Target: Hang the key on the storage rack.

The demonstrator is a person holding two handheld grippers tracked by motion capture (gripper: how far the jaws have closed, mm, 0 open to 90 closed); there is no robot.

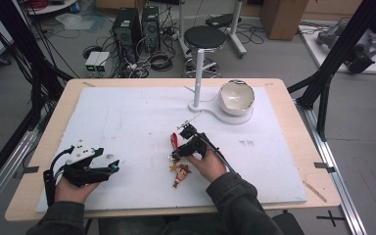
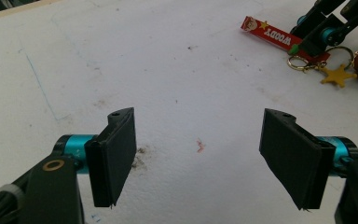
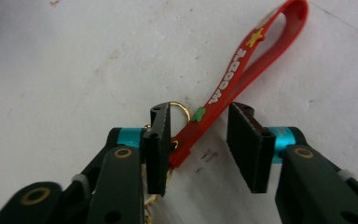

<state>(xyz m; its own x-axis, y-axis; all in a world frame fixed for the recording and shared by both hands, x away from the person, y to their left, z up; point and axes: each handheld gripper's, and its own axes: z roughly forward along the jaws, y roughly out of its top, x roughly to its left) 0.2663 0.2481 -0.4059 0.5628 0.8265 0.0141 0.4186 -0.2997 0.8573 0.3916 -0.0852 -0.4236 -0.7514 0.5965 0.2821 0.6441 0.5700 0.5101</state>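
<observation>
Right hand-held gripper [image 3: 198, 144] sits low over the white board [image 1: 127, 117] on the table [image 1: 293, 112], its jaws part-way apart with the lower end of a red strap [image 3: 242, 70] between them. In the right gripper view the strap's base lies against the left jaw, while a clear gap of board shows between the strap and the right jaw, so the pads are not pressing on it from both sides. A gold ring [image 3: 181, 112] peeks out just behind the left jaw, touching the strap's base. The strap runs away from the jaws up to a loop, bearing white letters and a yellow star, and lies flat on the board. In the high view the right hand-held gripper [image 1: 178, 147] is near the middle of the board, with the strap [image 1: 174, 141] at its tips and a small figure [image 1: 181, 175] lying just below, beside the person's right hand [image 1: 206, 164]. Left hand-held gripper [image 2: 198, 158] rests well apart at the board's near left corner, its jaws wide apart with only bare, smudged board between them. From the left gripper view the strap [image 2: 270, 33], ring [image 2: 299, 61] and a gold star charm [image 2: 338, 75] lie far off at upper right. A white bowl [image 1: 235, 97] stands on a stand at the far side.
</observation>
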